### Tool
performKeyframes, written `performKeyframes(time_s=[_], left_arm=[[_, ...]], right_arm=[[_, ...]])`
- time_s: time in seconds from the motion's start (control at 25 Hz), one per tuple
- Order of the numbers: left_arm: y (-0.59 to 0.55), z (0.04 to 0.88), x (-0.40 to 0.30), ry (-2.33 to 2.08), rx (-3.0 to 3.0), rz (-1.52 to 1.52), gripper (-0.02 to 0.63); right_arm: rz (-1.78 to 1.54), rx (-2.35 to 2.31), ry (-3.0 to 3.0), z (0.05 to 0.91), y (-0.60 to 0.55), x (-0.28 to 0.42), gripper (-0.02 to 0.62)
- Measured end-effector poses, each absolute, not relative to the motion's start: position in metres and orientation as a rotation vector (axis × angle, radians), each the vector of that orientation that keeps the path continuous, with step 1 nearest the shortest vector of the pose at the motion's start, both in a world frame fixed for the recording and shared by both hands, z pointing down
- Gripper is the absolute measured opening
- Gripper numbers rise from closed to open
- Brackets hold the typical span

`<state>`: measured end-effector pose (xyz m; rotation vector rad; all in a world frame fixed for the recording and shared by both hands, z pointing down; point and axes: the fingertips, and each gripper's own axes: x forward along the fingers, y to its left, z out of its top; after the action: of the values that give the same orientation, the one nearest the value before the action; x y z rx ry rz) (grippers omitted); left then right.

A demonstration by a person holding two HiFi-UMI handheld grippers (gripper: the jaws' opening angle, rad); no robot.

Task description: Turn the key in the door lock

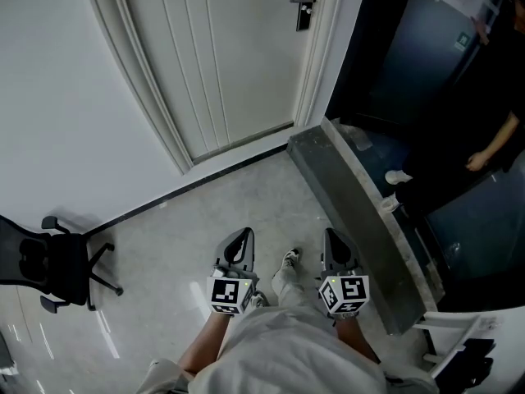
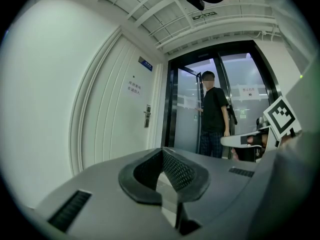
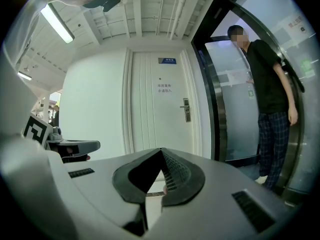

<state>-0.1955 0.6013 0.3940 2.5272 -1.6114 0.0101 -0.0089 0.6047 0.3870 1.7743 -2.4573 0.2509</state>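
Both clenched, nothing seen held: left gripper (image 1: 239, 245), right gripper (image 1: 336, 247). The dark upright lock plate with lever handle (image 1: 306, 2) is mounted on the white panelled door (image 1: 221, 56), well ahead; the right gripper is judged nearer (key too small to be made out).

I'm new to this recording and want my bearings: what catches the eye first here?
A tall white door stands straight ahead, its dark lock on the right edge. Right of it, a person in black stands in a dark glass doorway. Low in the head view, the left hand-held gripper and right hand-held gripper point toward the door.
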Motion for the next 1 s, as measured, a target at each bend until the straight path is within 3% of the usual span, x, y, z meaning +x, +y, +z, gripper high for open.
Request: performKeyframes(time_s=[0.52, 1.0], left_arm=[[0.466, 0.396, -0.163, -1.671, 2.497, 0.047, 0.009], [0.349, 0.380, -0.086, -1.706, 2.483, -0.001, 0.010]], right_arm=[[0.311, 1.758, -2.497, 0.402, 0.453, 0.029, -0.008], [0.260, 1.782, -2.548, 0.383, 0.328, 0.109, -0.008]])
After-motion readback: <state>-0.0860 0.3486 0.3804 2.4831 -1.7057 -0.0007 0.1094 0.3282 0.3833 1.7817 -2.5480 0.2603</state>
